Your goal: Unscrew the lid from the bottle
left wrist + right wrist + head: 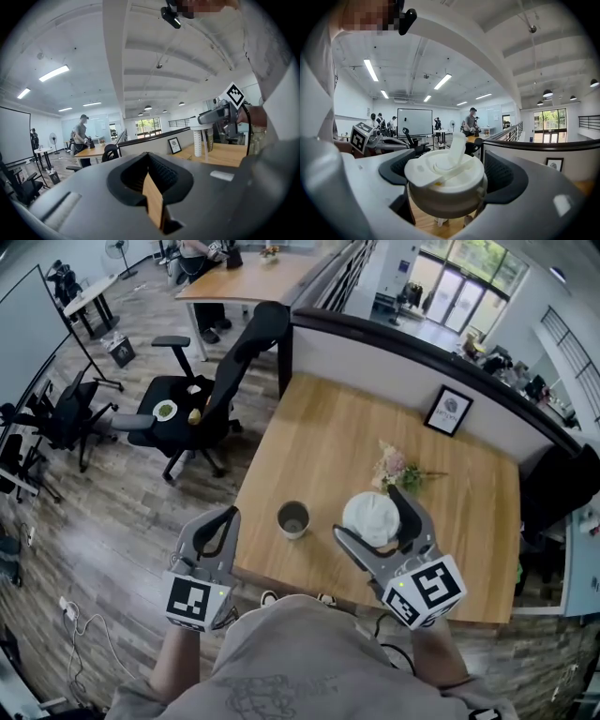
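Observation:
An open grey bottle [292, 518] stands upright near the front edge of the wooden table [319, 446]. Its white lid [364, 510], with a flip spout on top, is off the bottle and held above the table to the bottle's right. My right gripper [373, 517] is shut on that lid [445, 180], one pad on each side. In the left gripper view a perforated tube hangs under the lid [200, 125]. My left gripper [225, 518] hovers just off the table's front left corner. It is shut, with nothing between its jaws [149, 159].
A small bunch of flowers [397, 468] lies behind the lid. A framed picture [448, 411] leans on the dark partition [403, 357] at the table's back. A black office chair [202, 399] stands on the floor to the left.

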Demonstrator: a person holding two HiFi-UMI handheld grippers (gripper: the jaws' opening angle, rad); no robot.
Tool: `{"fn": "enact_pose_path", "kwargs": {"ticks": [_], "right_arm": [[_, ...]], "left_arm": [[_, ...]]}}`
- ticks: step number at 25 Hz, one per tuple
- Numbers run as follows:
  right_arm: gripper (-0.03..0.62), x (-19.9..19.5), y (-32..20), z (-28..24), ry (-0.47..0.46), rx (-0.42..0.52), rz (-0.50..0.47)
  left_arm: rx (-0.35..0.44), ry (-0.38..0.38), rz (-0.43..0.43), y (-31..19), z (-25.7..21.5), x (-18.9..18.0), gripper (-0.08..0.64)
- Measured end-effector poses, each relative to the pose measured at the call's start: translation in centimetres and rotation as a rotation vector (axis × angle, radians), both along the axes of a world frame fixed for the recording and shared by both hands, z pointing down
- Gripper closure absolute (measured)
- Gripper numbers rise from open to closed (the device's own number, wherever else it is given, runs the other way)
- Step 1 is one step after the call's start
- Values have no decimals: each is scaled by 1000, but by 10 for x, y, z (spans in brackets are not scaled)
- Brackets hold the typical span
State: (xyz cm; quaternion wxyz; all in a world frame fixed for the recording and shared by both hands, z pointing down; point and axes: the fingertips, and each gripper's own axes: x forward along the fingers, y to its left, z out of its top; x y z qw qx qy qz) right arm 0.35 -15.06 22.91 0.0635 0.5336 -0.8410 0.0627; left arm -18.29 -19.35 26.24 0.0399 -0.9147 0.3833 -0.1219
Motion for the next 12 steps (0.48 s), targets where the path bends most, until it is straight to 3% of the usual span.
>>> {"fn": "enact_pose_path", "kwargs": {"ticks": [4, 12], "right_arm": [[126, 1, -2, -1, 4, -1, 2], [126, 4, -3, -3, 10, 0, 9]], "left_arm": [[30, 9, -9, -5, -8, -1, 558], [-15, 31, -58, -10, -11, -8, 558]]}}
